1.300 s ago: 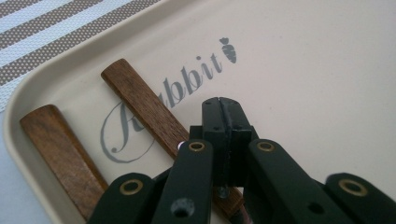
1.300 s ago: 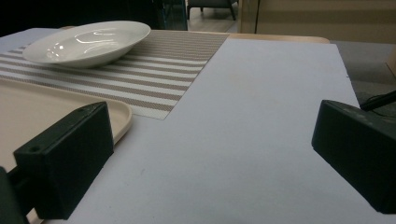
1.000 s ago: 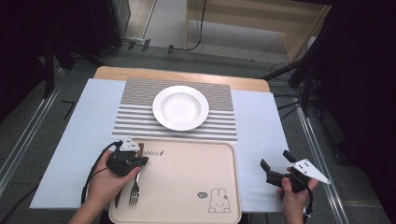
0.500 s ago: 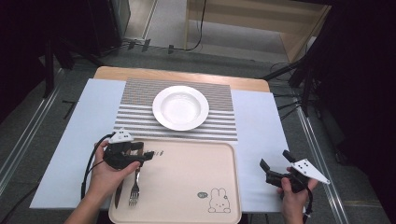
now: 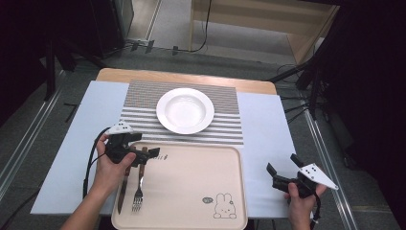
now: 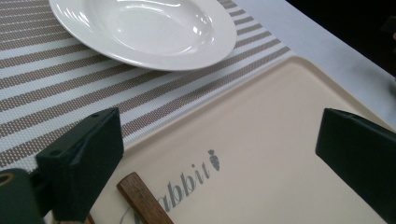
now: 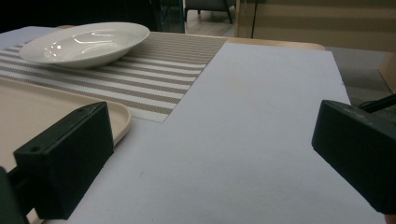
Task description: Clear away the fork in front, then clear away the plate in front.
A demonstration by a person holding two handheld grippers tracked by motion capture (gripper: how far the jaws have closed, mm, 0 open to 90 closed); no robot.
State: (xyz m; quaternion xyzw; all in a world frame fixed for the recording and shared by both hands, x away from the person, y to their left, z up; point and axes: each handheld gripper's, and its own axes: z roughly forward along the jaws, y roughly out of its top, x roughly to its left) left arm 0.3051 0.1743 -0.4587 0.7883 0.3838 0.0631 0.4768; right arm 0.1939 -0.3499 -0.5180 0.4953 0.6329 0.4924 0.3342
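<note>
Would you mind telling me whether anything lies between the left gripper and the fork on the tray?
Nothing visible does. The left gripper, jaws just opened and empty, hangs just above the handle end of the fork, which lies on the tray beside a knife. The knife sits close alongside, not across it.

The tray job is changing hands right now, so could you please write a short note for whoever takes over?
Left gripper: fingers have just been opening, now wide apart with nothing between them, above the handle ends of the cutlery.
Right gripper: open, empty, over the blue mat right of the tray.
Fork and knife lie side by side at the tray's left edge; the white plate sits on the striped mat beyond.
Done: fork and knife are on the tray.
Left: probably the plate, not yet touched.
</note>
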